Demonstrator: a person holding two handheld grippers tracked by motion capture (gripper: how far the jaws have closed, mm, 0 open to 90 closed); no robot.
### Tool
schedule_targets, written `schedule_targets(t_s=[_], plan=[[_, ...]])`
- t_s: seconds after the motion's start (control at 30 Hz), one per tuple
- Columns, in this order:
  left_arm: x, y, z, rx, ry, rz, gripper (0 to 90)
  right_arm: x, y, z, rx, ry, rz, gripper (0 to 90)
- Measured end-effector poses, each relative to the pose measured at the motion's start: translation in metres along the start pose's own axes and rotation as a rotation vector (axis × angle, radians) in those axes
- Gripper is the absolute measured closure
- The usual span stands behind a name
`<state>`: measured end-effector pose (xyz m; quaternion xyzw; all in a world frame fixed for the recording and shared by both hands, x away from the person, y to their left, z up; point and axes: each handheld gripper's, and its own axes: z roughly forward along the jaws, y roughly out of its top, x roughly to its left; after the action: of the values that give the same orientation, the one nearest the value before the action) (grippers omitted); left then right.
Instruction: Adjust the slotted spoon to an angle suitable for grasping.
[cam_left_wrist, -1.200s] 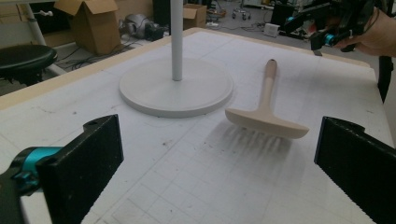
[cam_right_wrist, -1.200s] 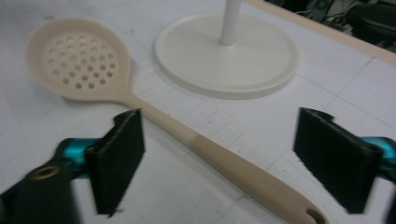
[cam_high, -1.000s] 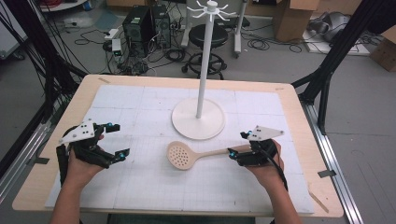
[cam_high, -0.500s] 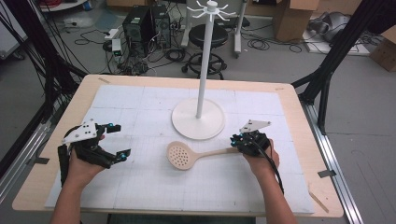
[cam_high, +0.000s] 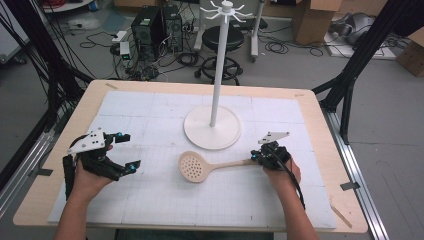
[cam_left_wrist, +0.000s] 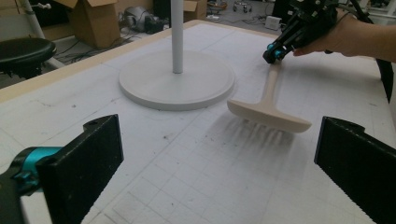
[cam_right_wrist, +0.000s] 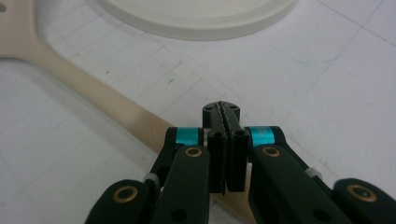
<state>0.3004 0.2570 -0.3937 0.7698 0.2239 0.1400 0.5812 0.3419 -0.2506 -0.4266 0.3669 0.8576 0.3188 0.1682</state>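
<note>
Here, right gripper (cam_high: 256, 156) jaws together over skimmer (cam_high: 210, 166) handle, left gripper (cam_high: 126, 151) jaws apart above bare mat (cam_high: 150, 200)

The high view looks forward and down over the whole table (cam_high: 320, 107). The left gripper view sits low, facing across the mat towards the stand's base (cam_left_wrist: 176, 79). The right gripper view hangs close above the skimmer's handle (cam_right_wrist: 98, 100), sharing that base (cam_right_wrist: 196, 16) at its upper edge.

On the table: one slotted spoon (cam_high: 194, 166), one white hook stand (cam_high: 212, 127), and two grippers, left (cam_high: 125, 152) and right (cam_high: 256, 156).
</note>
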Motion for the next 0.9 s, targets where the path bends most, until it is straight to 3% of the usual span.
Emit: schedule_targets(t_s=[0.3,0.53,0.67,0.73,0.77,0.83,0.9], plan=[[0.000,0.000,0.000,0.003,0.003,0.000,1.7,0.004,-0.006,-0.006,0.003,0.030,0.009,89.7],[0.000,0.000,0.000,0.005,0.003,0.001,1.7,0.017,-0.012,-0.014,0.011,0.053,-0.033,89.7],[0.000,0.000,0.001,0.007,0.000,0.002,1.7,0.017,-0.015,-0.016,0.002,0.068,-0.018,89.2],[-0.001,0.000,0.001,0.007,0.001,0.002,1.8,0.017,-0.015,-0.016,-0.004,0.070,-0.020,86.8],[0.000,0.000,0.000,0.007,0.005,0.001,1.8,0.016,-0.016,-0.018,-0.041,0.086,-0.009,76.6],[0.000,0.000,0.000,0.005,0.003,0.000,1.7,0.016,-0.015,-0.020,-0.062,0.103,-0.010,73.6],[0.000,0.000,0.000,0.005,0.001,0.000,1.7,0.020,-0.010,-0.026,-0.101,0.122,-0.054,61.5]])
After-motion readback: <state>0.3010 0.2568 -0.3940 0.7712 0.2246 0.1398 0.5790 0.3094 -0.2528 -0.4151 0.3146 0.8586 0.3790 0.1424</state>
